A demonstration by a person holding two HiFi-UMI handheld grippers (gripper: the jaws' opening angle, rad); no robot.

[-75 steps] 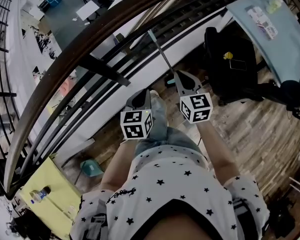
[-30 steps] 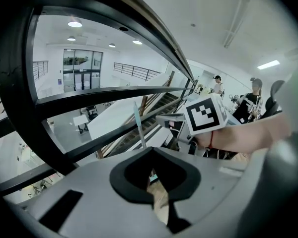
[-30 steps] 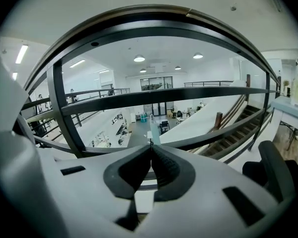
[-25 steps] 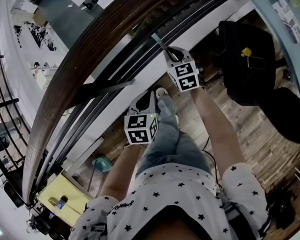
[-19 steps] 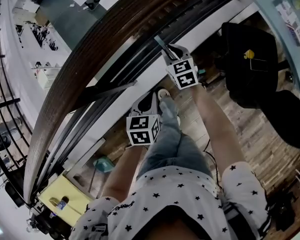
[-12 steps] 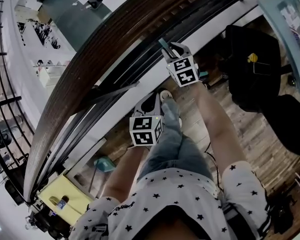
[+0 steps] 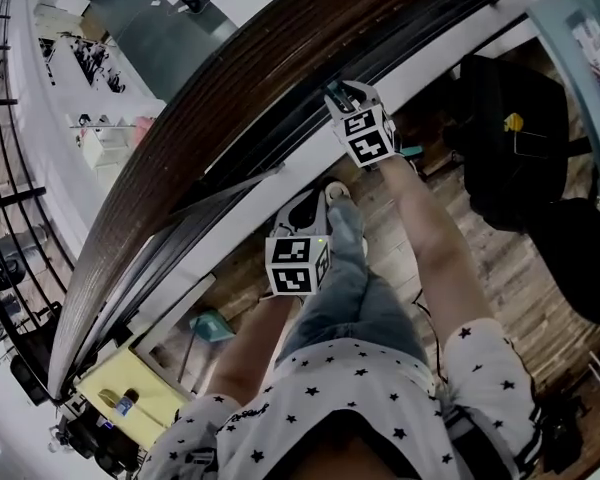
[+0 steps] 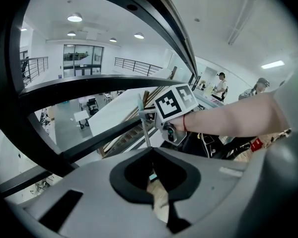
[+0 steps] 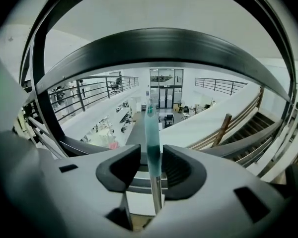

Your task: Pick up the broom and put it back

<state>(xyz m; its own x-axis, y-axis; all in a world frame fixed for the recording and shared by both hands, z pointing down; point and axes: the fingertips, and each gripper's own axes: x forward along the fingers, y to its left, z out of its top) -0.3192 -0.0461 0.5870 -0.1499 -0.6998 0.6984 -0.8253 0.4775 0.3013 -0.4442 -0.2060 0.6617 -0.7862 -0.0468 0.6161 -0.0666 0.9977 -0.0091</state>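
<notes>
Head view looks steeply down on a curved wooden railing (image 7: 180,138) at the edge of a plank floor (image 7: 480,258), with a hall far below it. The broom (image 9: 152,133) stands almost upright against the inner side of that railing. Only its upper part shows: a thin metal pole topped by a teal sleeve. Its head is out of sight below.

The right gripper (image 7: 345,93) is up at the railing with the sleeve between its jaws. They have just been opening and now stand wide, with a gap on each side of the sleeve, so nothing is clamped and the broom seems to rest on the railing alone. The left gripper (image 7: 313,198) hangs lower, over the person's shoe, its jaws closed tip to tip on nothing.

By its look the broom is light and stiff, so it should neither bend nor crush under the pads. The bare pole looks smooth and would likely slip or spin in a loose pinch. The sleeve looks the better place to take hold, low on it or just under its end, with the jaws square across the pole. Held so near the top, the long pole would probably swing below. Left leaning, its tip may slide along the rounded railing, so it wants a settled lean before the gripper draws off.
</notes>
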